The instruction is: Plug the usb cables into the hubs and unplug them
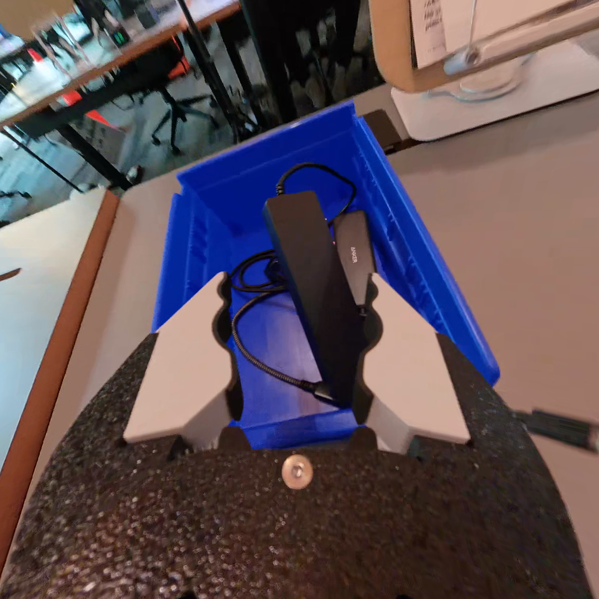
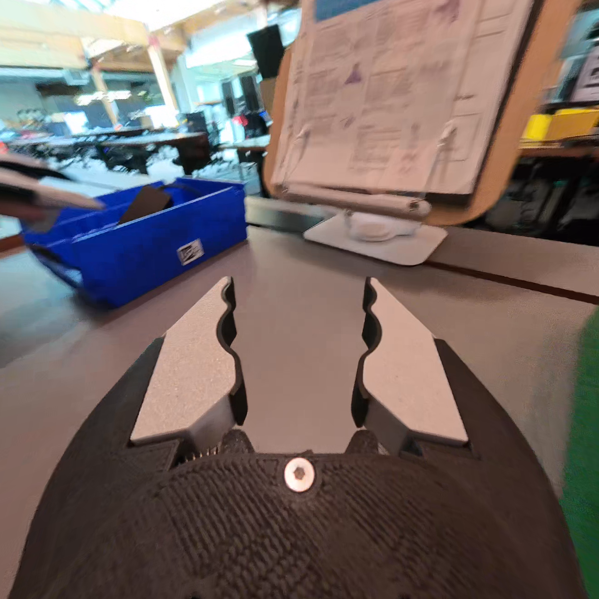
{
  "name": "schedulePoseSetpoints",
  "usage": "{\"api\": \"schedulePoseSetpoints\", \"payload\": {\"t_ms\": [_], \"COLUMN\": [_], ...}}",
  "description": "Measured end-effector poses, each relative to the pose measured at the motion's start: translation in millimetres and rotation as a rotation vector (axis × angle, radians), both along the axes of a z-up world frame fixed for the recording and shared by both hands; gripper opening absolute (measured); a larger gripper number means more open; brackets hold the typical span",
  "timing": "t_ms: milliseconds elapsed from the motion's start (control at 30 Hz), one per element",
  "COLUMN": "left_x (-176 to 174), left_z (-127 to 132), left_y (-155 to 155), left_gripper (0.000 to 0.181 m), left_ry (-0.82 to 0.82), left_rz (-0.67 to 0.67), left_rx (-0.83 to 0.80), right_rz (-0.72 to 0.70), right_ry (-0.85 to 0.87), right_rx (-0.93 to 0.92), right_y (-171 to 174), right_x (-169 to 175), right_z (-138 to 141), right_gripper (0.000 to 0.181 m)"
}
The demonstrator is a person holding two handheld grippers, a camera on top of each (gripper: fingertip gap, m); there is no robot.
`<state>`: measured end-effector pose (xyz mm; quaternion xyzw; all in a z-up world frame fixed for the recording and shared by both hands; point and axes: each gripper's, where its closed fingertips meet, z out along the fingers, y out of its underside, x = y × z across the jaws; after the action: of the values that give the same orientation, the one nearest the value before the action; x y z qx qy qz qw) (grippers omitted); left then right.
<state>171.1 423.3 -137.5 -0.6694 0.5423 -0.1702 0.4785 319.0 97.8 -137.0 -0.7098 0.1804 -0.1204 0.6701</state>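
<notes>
Left gripper [image 1: 298,285] gapes wide above the blue plastic bin [image 1: 207,207] holding long black hubs [image 1: 311,275]; right gripper [image 2: 298,288] spread, empty, over the grey table [image 2: 486,324]

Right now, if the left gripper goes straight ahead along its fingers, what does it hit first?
Probably the long black hub leaning in the blue bin; it lies between the open left gripper fingers already, though depth is unclear.

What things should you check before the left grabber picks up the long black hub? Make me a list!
1. Left gripper open: ok.
2. Long hub between its fingers: ok, lined up, not yet held.
3. Braided cable plugged into the hub's near end: cannot tell.
4. Smaller hub out of the way: not ok, it lies right beside.
5. Right gripper open and empty: ok.
6. Blue bin flat on the table: ok.
</notes>
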Motion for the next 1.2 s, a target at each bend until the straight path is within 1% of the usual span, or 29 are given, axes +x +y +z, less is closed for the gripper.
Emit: {"api": "schedulePoseSetpoints", "payload": {"t_ms": [33,67,167,233,333,400,467,533,667,767,867,1067,1200], "left_x": [8.9,17.0,35.3,40.9,47.5,46.8,43.4,43.7,37.5,37.9,38.8,41.0,37.1], "left_z": [-5.8,-11.5,-32.4,-46.8,-65.1,-75.6,-79.9,-79.8,-73.2,-51.8,-18.0,60.5,113.1], "left_y": [3.6,8.6,24.3,32.0,34.6,35.0,38.4,36.5,36.4,37.1,34.6,9.9,-11.5], "left_gripper": [0.087,0.089,0.097,0.102,0.102,0.097,0.082,0.069,0.063,0.061,0.06,0.059,0.059], "left_ry": [0.041,0.077,0.192,0.269,0.328,0.376,0.4,0.384,0.414,0.365,0.248,-0.07,-0.268], "left_rz": [0.018,0.043,0.114,0.16,0.19,0.2,0.207,0.183,0.145,0.094,0.06,-0.079,-0.175], "left_rx": [-0.015,-0.018,-0.013,-0.027,-0.066,-0.062,-0.022,-0.027,-0.039,0.03,0.06,-0.02,-0.056], "right_rz": [0.024,0.008,0.01,-0.007,-0.001,0.008,0.008,0.003,-0.005,-0.014,-0.022,-0.022,0.0], "right_ry": [-0.023,-0.05,-0.087,-0.105,-0.089,-0.081,-0.087,-0.089,-0.089,-0.089,-0.09,-0.096,-0.064], "right_rx": [-0.023,-0.043,-0.137,-0.173,-0.188,-0.185,-0.198,-0.221,-0.228,-0.232,-0.236,-0.231,-0.206], "right_y": [2.2,0.9,-0.4,-2.6,-2.9,-1.9,-2.1,-3.1,-4.9,-6.8,-8.3,-9.7,-9.0], "right_x": [-6.8,-6.9,-7.7,-3.7,-4.8,-6.7,-6.6,-5.2,-3.2,-0.8,1.2,2.7,1.2], "right_z": [-5.2,-10.9,-25.2,-26.6,-28.1,-27.8,-28.9,-32.1,-33.0,-33.7,-34.0,-33.5,-33.3], "right_gripper": [0.074,0.071,0.077,0.077,0.077,0.077,0.077,0.076,0.076,0.075,0.074,0.074,0.074]}}
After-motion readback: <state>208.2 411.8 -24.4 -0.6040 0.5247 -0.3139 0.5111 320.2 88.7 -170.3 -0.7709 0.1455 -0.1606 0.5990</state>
